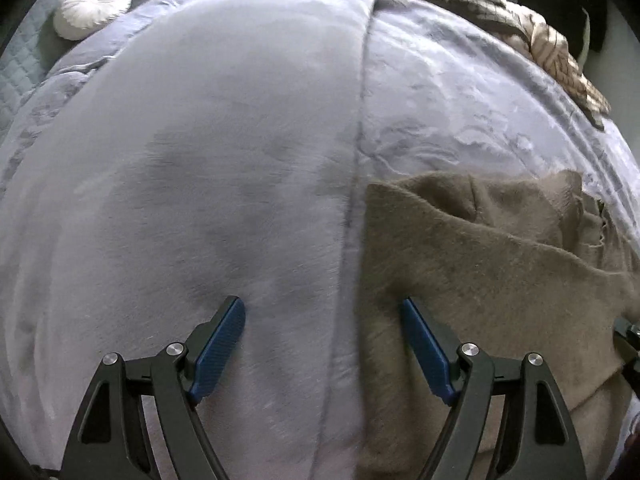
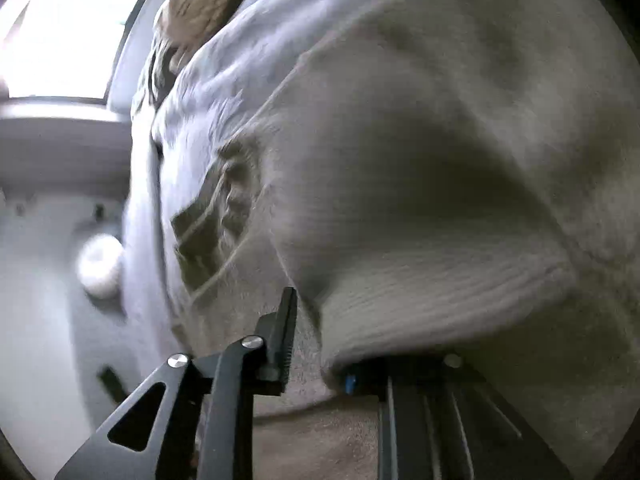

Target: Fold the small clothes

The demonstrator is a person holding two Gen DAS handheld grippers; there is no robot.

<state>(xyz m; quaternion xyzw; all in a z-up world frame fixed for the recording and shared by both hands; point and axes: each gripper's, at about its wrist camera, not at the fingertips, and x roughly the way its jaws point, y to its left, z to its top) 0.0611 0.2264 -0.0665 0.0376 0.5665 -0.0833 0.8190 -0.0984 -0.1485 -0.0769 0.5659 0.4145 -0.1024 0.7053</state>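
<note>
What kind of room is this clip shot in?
Most likely a bedroom: the brown garment lies on a wide bed under a pale lavender blanket, with a round white cushion on quilted bedding at the far end and a bright window beside it.

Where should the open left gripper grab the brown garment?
Take the brown garment at its near left edge, coming down from above: the left gripper already straddles that edge over the grey blanket, and the cloth lies flat and single-layered there.

Dim, flat daylight; window [image 2: 56, 28] blown out upper left in right wrist view, motion-blurred; fisheye edges warped, vignetted.
</note>
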